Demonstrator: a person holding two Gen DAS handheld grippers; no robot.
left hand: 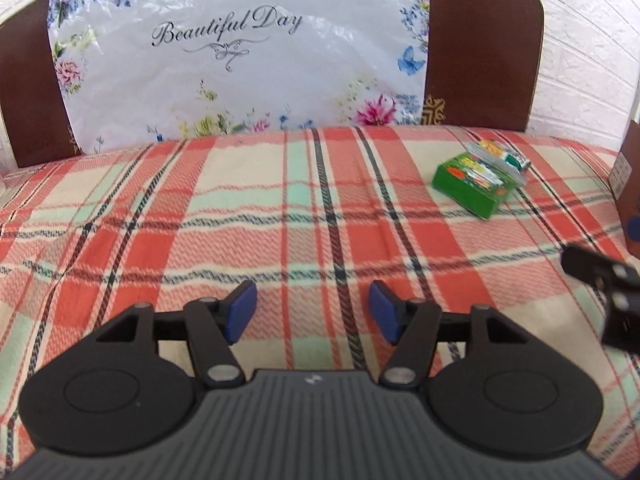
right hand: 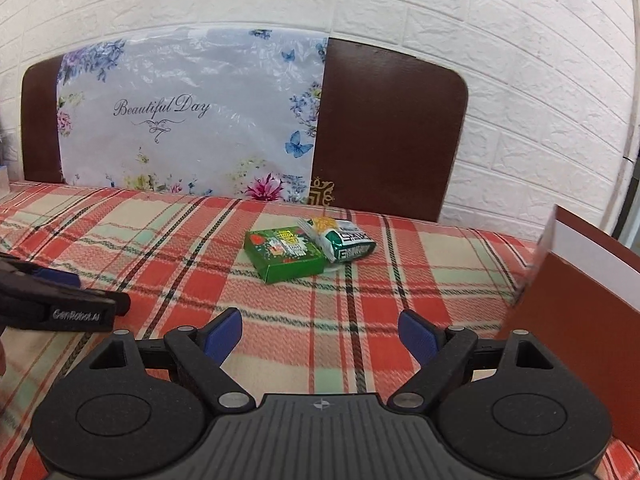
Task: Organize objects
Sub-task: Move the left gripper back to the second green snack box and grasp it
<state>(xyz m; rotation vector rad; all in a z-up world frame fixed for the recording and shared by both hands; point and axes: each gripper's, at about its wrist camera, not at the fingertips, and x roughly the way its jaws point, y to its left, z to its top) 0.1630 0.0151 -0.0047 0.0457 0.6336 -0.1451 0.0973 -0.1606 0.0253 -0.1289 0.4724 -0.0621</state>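
Observation:
A green box (right hand: 285,255) lies on the plaid blanket (right hand: 160,240), with a green and white packet (right hand: 347,242) leaning against its right side. In the left wrist view the green box (left hand: 472,186) and the packet (left hand: 502,156) lie far to the right. My right gripper (right hand: 320,338) is open and empty, hovering over the blanket short of the box. My left gripper (left hand: 313,311) is open and empty over bare blanket. It shows at the left edge of the right wrist view (right hand: 60,300). The right gripper shows at the right edge of the left wrist view (left hand: 600,284).
A brown cardboard box (right hand: 580,320) with a white inner flap stands close on the right. A dark brown headboard (right hand: 388,128) with a flowered plastic sheet (right hand: 188,120) stands behind the blanket. A white brick wall (right hand: 520,80) is behind it.

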